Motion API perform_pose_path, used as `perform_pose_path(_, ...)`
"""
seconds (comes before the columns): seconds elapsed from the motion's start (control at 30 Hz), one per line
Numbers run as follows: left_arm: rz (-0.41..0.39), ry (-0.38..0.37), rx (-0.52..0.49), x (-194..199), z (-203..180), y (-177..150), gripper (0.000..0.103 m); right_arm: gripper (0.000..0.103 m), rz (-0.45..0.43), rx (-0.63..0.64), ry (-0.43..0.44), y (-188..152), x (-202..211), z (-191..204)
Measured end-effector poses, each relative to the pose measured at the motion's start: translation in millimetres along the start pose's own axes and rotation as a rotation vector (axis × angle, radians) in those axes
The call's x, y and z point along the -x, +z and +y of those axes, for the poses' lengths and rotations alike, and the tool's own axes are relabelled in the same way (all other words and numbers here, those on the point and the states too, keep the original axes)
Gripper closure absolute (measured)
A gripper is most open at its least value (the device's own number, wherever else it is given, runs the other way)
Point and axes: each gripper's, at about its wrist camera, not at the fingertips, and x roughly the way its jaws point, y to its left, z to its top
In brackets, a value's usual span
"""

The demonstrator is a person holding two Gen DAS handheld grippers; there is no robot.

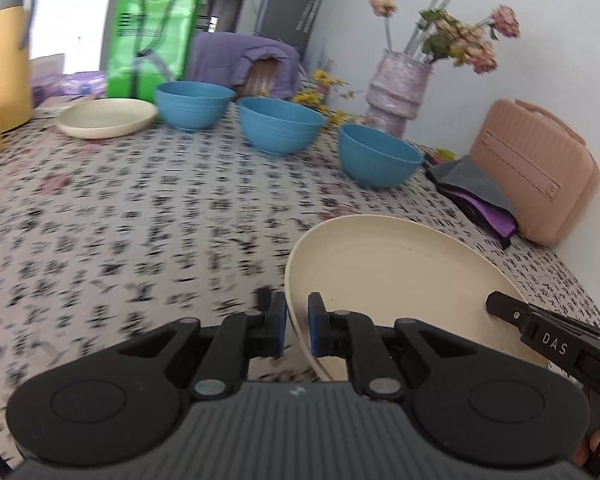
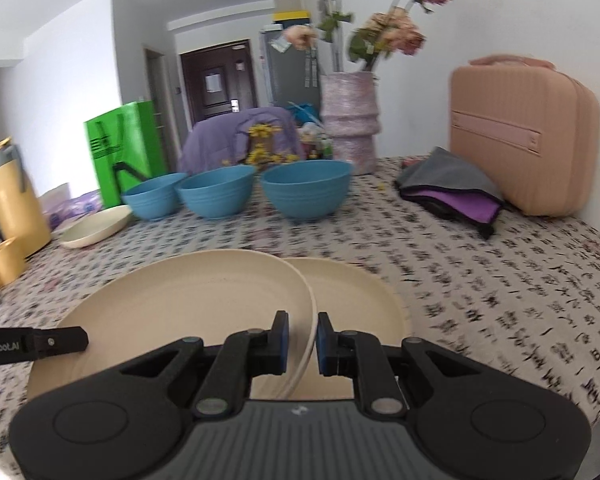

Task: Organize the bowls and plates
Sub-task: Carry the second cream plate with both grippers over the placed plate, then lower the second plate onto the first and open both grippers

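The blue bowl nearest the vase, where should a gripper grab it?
Probably its rim. The blue bowl stands upright and open beside the vase, its wall too wide to span. Come from above on the near side, one finger inside and one outside.
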Motion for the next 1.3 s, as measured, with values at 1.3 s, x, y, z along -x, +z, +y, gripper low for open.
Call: perform_pose_path(1.3,-0.065,0.007,-0.109,19.4,-7.1,-7.1,0.086,0.070,-0.080,0.059,-0.063,4.3,22.4,-9.1)
